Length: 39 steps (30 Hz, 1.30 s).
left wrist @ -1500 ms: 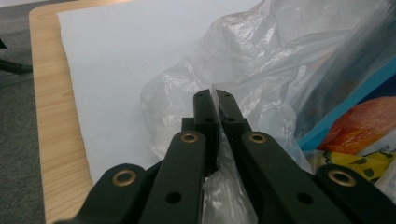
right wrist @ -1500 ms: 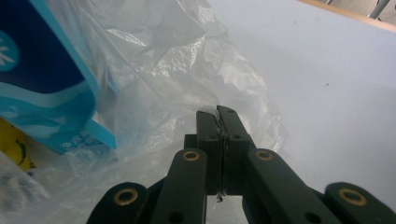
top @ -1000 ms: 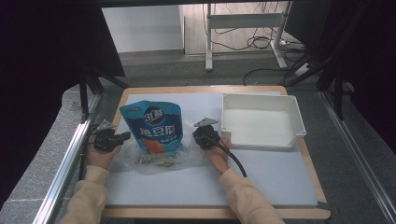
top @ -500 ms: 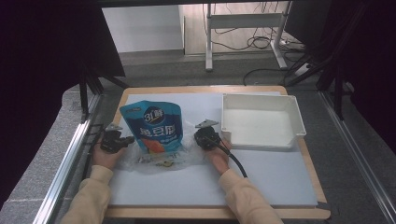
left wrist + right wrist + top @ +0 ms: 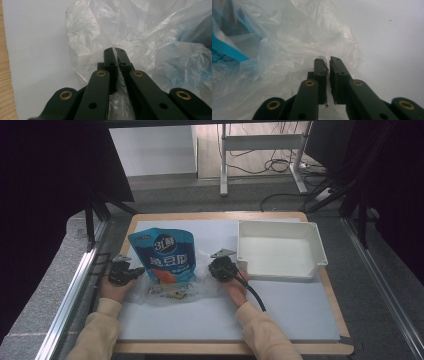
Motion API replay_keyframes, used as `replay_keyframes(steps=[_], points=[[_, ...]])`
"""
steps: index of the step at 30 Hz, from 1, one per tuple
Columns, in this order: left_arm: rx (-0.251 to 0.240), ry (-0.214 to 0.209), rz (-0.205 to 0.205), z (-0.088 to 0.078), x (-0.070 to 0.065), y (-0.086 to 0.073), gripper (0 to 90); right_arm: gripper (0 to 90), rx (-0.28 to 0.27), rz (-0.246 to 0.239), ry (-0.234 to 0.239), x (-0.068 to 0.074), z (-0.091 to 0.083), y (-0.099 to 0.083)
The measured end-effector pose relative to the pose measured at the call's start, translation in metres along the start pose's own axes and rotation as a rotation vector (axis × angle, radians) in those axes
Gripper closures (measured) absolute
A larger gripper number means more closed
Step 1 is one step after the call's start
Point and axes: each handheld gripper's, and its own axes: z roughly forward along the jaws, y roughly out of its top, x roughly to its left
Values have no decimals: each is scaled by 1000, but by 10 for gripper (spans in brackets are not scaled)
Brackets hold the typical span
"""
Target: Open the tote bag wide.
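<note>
- white mat [image 5: 280,310] covers the table across the middle of the high view; white tray [image 5: 310,270] sits at centre right, nothing in it.
- clear plastic bag [image 5: 175,290] lies crumpled at centre left of the high view, a blue pouch [image 5: 164,255] standing in or against it, leaning toward the top of the frame; cannot tell how far inside it is.
- left gripper [image 5: 114,51] at the bag's left edge: jaws pressed together with a fold of film pinched between them.
- right gripper [image 5: 328,60] at the bag's right edge: jaws have just been opening, a narrow gap now; the film [image 5: 294,47] lies at the tips, pads apparently not pressing.
- risk, my judgement: with the right side let go, the bag mouth sags and the pouch tips over or slides out.
- risk: a pull from the left alone drags bag and pouch sideways or tears the thin film.
</note>
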Motion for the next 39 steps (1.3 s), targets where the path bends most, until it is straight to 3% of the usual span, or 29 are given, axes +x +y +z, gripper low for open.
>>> replay_keyframes(steps=[3,6,9,12,15,18,23,27,30,34,39], points=[[1,2,-1,0,0,0,895,744,-25,-1,13,1,-5,0],[2,2,-2,0,0,0,891,628,-64,-5,17,4,-16,4],[2,2,-3,-1,-1,0,891,533,-114,-2,20,4,-32,11],[0,2,-4,-1,-1,1,891,493,-161,17,35,2,-51,18],[1,4,0,-2,-2,1,890,481,-199,18,71,2,-71,23],[0,5,-1,-2,-2,1,890,485,-229,-13,106,8,-90,27],[-3,5,-2,-2,-2,1,889,640,-229,-72,208,26,-105,30],[-4,7,-1,-3,-2,1,888,803,-207,-131,245,45,-101,27],[-5,9,0,-3,-2,1,887,874,-151,-168,269,59,-85,22],[-5,11,-1,-3,-3,1,887,887,-99,-182,278,68,-63,17],[-5,12,2,-2,-3,0,887,889,-30,-194,247,69,-36,9]])
